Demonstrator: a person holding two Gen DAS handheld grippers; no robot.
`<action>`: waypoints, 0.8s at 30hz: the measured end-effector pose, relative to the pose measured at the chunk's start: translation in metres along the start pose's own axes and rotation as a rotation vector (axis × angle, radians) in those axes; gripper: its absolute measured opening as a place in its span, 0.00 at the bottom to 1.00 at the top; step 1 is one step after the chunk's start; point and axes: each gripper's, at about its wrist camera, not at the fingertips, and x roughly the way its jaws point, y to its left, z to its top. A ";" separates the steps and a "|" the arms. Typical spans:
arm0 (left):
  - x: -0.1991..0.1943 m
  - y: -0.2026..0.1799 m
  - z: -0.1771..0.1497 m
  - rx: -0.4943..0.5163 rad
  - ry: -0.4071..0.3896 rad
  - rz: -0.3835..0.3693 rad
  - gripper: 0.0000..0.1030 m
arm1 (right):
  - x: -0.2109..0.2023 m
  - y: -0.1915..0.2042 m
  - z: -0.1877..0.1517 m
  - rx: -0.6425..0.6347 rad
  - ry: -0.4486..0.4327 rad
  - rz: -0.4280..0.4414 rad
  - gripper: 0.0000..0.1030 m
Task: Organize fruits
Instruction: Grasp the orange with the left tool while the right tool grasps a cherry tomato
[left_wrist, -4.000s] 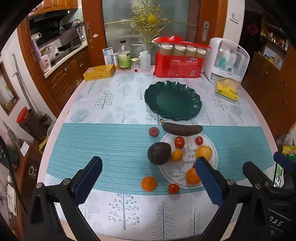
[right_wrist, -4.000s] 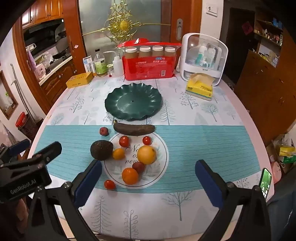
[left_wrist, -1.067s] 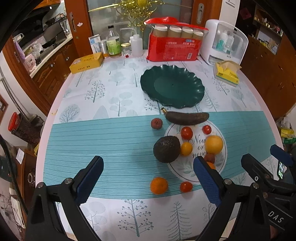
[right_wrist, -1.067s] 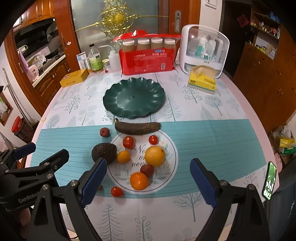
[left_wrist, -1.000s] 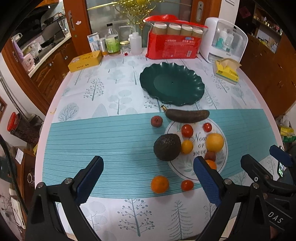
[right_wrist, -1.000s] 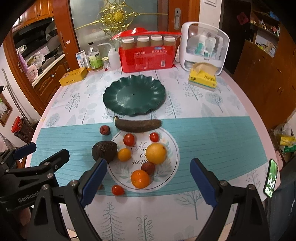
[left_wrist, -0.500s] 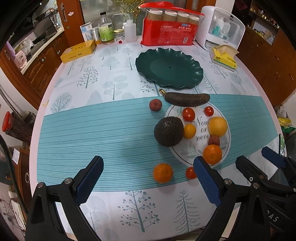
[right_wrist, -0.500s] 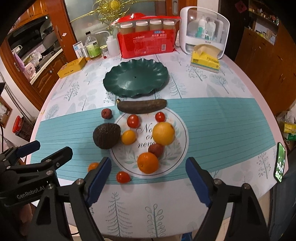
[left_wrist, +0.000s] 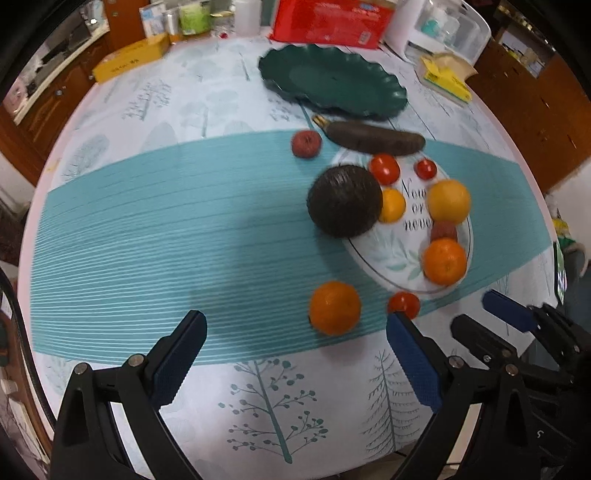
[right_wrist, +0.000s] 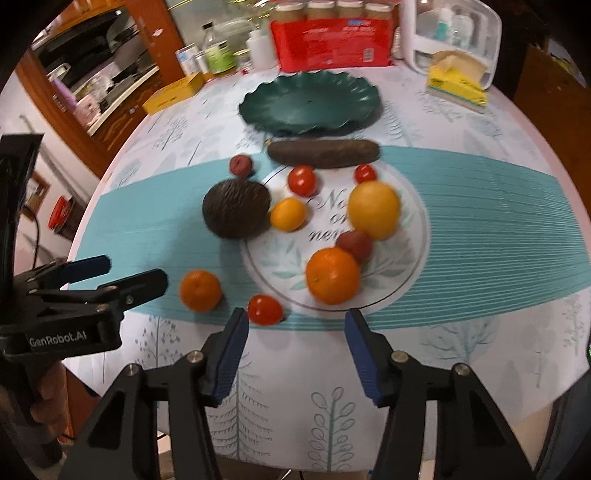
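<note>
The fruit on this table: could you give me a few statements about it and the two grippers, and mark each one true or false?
1. The green plate has no fruit on it. True.
2. The left gripper is shut on an orange. False: it is open and holds nothing; the nearest orange lies on the cloth ahead of it.
3. The avocado lies left of the small yellow fruit. True.
4. The right gripper is holding a tomato. False: it is open and empty, with a tomato on the cloth just beyond its left finger.
5. The long dark fruit lies inside the green plate. False: it lies on the table in front of the plate.
</note>
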 end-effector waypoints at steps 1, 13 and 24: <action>0.003 -0.001 -0.001 0.011 0.000 -0.002 0.94 | 0.003 0.001 -0.001 -0.007 0.002 0.008 0.49; 0.037 0.002 -0.002 -0.018 0.041 -0.072 0.78 | 0.038 0.010 -0.010 -0.089 -0.013 0.056 0.42; 0.048 -0.006 0.004 -0.019 0.054 -0.124 0.65 | 0.052 0.021 -0.008 -0.170 -0.054 0.049 0.35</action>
